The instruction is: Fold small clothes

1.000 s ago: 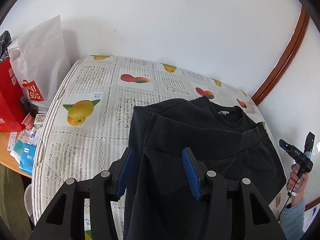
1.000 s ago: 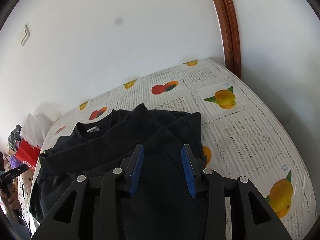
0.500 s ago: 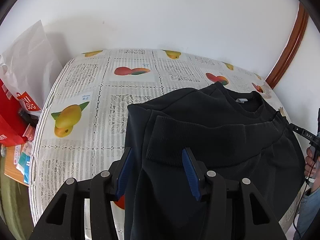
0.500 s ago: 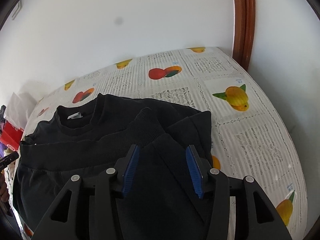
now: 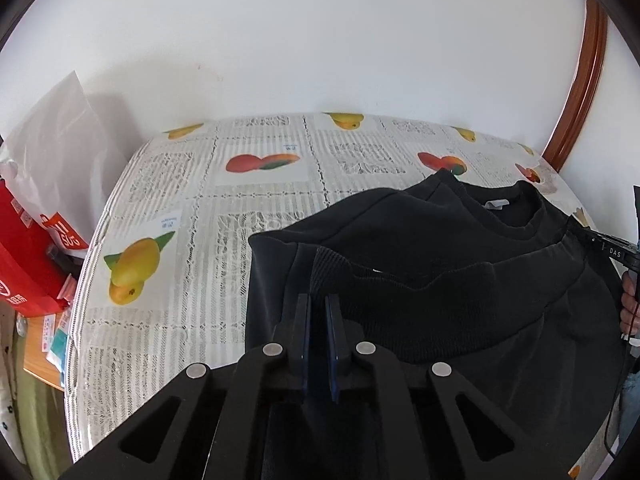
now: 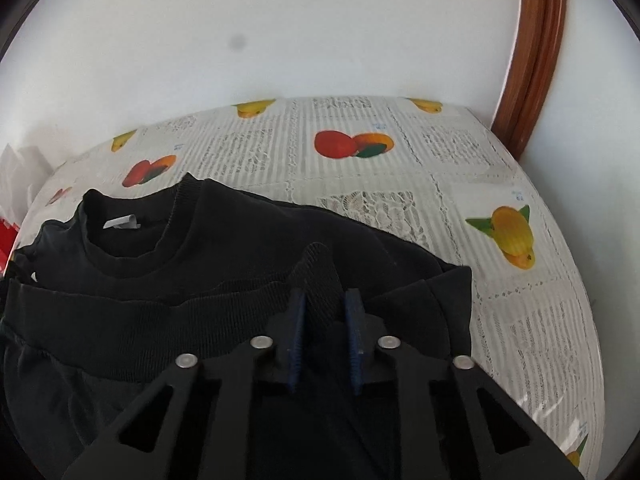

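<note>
- Black sweatshirt [image 5: 400,220] on the desk [image 5: 192,184]: hem folded up toward the collar.
- Left gripper [image 5: 318,308] and right gripper [image 6: 325,300] fingers each pinch the ribbed hem [image 6: 316,280].
- Left to do, I judge: lay it down and smooth it.

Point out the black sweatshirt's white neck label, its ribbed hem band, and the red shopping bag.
White neck label [image 6: 120,222], right wrist view, middle of the tag.
Ribbed hem band [image 5: 460,300], left wrist view, middle of the band.
Red shopping bag [image 5: 24,256], left wrist view, front face.
</note>
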`<action>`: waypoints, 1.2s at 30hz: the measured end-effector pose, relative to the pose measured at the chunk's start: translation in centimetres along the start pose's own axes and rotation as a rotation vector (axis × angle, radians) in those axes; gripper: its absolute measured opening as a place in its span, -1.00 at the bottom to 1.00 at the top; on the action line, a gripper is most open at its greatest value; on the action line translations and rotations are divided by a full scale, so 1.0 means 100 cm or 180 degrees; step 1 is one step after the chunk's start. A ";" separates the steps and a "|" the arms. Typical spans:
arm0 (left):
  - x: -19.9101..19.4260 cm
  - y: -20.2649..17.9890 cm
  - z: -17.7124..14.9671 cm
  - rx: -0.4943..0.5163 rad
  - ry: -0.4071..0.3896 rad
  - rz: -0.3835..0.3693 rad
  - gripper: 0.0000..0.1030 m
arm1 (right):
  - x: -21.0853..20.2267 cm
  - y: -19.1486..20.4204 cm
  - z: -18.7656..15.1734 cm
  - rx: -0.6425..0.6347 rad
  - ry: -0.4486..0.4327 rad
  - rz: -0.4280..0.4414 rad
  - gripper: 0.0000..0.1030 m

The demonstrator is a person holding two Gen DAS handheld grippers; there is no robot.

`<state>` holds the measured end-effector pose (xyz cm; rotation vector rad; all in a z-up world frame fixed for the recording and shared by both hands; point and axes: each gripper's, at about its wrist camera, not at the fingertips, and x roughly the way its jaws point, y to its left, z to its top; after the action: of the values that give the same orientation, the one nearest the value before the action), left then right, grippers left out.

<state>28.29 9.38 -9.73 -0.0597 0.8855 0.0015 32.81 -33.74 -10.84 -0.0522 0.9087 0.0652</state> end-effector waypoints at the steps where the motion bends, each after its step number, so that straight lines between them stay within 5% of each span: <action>1: -0.002 0.001 0.001 -0.0013 -0.0025 0.0017 -0.87 | -0.009 0.000 0.000 -0.0038 -0.0160 0.0009 -0.72; 5: 0.002 0.006 0.002 -0.0080 0.0011 -0.0065 -0.86 | -0.044 -0.034 -0.001 0.0351 -0.0667 0.0307 -0.73; 7: 0.006 0.004 0.000 -0.0086 0.0037 -0.0111 -0.86 | -0.040 -0.046 0.000 0.0512 -0.0617 0.0324 -0.73; 12: 0.015 -0.007 -0.003 0.0038 0.0091 -0.0006 -0.85 | 0.007 -0.043 -0.008 0.0524 0.0000 0.0025 -0.68; 20: 0.013 -0.004 -0.004 -0.0003 0.0150 0.0013 -0.80 | -0.018 -0.028 -0.008 0.0319 -0.0016 -0.0300 -0.32; 26: -0.002 -0.003 -0.011 -0.0029 0.0193 0.0019 -0.74 | -0.047 0.000 -0.018 0.0281 -0.0100 -0.0176 -0.30; 36: -0.047 0.017 -0.057 -0.0218 0.0291 -0.0122 -0.66 | -0.078 0.107 -0.052 0.0096 -0.0036 0.0497 -0.24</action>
<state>20.81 10.84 -9.78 -0.1417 0.9755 -0.0068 23.04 -23.73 -8.05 0.0472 0.9012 0.1968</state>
